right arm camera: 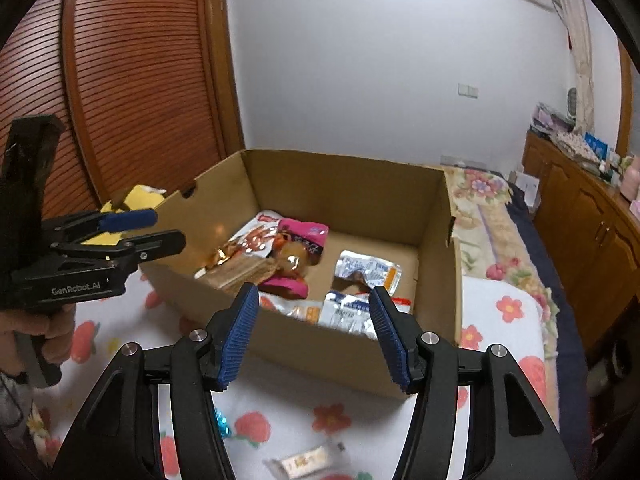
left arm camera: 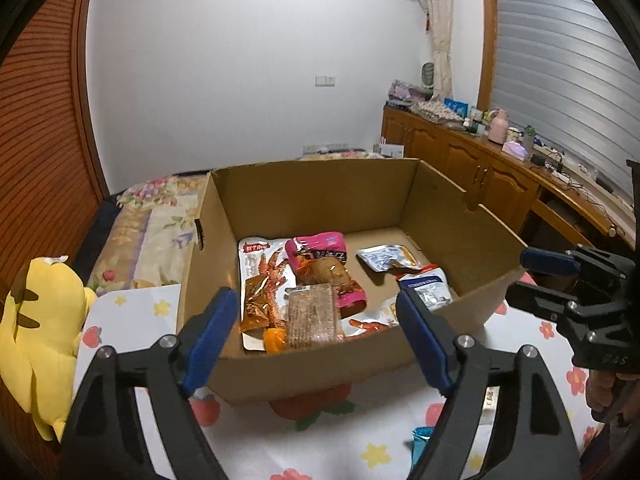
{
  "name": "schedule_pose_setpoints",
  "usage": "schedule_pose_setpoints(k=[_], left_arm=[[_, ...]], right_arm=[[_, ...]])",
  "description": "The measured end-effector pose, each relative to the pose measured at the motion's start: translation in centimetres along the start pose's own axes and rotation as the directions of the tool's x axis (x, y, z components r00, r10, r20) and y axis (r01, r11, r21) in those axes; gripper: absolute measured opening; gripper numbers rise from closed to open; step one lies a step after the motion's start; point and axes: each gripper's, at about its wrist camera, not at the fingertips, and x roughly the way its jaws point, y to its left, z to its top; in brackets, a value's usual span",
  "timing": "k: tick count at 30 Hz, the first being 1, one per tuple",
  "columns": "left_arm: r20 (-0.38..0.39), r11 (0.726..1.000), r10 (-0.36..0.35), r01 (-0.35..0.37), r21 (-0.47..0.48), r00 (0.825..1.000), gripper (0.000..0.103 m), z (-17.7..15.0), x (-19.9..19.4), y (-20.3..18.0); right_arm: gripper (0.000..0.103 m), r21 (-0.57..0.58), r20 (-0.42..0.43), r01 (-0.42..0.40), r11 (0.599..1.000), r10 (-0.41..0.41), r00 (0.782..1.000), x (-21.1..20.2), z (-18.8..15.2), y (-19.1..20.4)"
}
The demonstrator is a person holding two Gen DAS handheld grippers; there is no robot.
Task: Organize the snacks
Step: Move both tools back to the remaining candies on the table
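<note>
A: Left wrist view?
B: The left claw (left arm camera: 318,334) gapes wide, holding nothing, above the near wall of the box (left arm camera: 320,376) on the flowered bed (left arm camera: 340,452). Snacks (left arm camera: 304,280) lie inside. A yellow plush (left arm camera: 36,320) sits left; the right claw (left arm camera: 548,262) is at the right edge, its gap unclear here.

A: Right wrist view?
B: The right claw (right arm camera: 314,336) is wide open and empty before the box (right arm camera: 340,356). The left claw (right arm camera: 140,228) reads "GenRobot.AI". A small wrapper (right arm camera: 308,460) lies on the bed (right arm camera: 504,308).
</note>
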Motion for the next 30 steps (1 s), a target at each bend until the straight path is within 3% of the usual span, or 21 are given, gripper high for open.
schedule_pose_setpoints(k=[2, 4, 14, 30], left_arm=[[0.001, 1.000, -0.013, 0.013, 0.003, 1.000, 0.083, -0.4, -0.4, -0.3], [0.009, 1.000, -0.023, 0.023, 0.004, 1.000, 0.092, -1.2, -1.1, -0.5], [0.038, 0.999, -0.045, 0.044, 0.024, 0.998, 0.093, -5.3, -3.7, -1.7], [-0.069, 0.997, -0.067, 0.069, 0.018, 0.995, 0.093, -10.5, -2.0, -3.0]], right_arm=[[0.059, -0.003, 0.007, -0.006, 1.000, 0.006, 1.000, -0.8, -0.6, 0.2], [0.059, -0.004, 0.010, -0.009, 1.000, 0.009, 1.000, -1.5, -1.4, 0.4], [0.060, -0.010, -0.044, -0.032, 0.999, 0.032, 0.999, -3.0, -6.0, 1.0], [0.060, 0.031, -0.203, -0.063, 0.998, 0.068, 0.977, 0.1, -11.8, 1.4]])
